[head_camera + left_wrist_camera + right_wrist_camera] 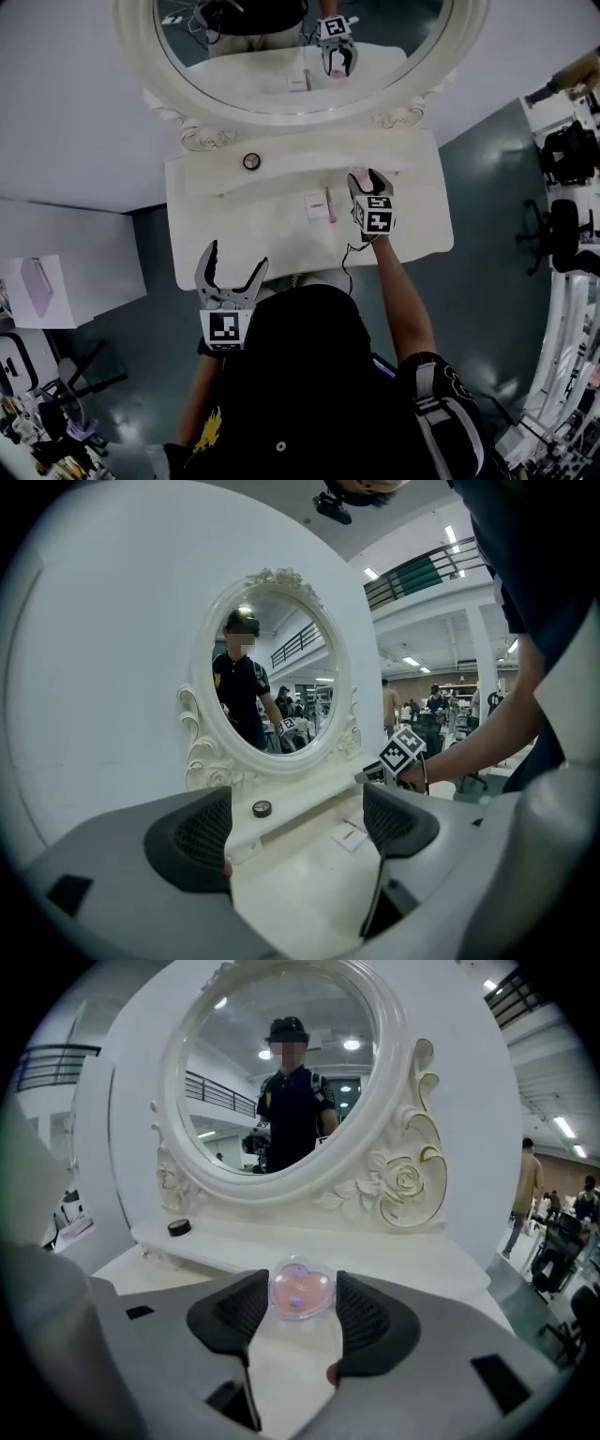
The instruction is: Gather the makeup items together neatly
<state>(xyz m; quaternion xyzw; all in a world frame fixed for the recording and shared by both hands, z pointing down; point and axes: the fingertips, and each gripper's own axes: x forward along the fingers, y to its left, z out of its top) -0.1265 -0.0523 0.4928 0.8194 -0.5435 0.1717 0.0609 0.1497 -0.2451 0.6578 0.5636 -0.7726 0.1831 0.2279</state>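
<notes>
A pink heart case [301, 1292] is clamped between the partly closed jaws of the right hand-held gripper [364, 176], over the bench [412, 225] near the shelf under the mirror [281, 1072]. The case is gripped by its two sides, its lobes turned away from the gripper and its tip turned back toward it. Pink filling with small purple specks is seen through its clear lid. A flat white case [316, 205] lies on the bench just left of this gripper, and a thin pink stick [330, 206] is laid beside it, its long axis toward the mirror. A round black jar [251, 161] stands on the shelf, farther left. The left hand-held gripper [234, 261] is held wide open and empty at the bench's near edge.
</notes>
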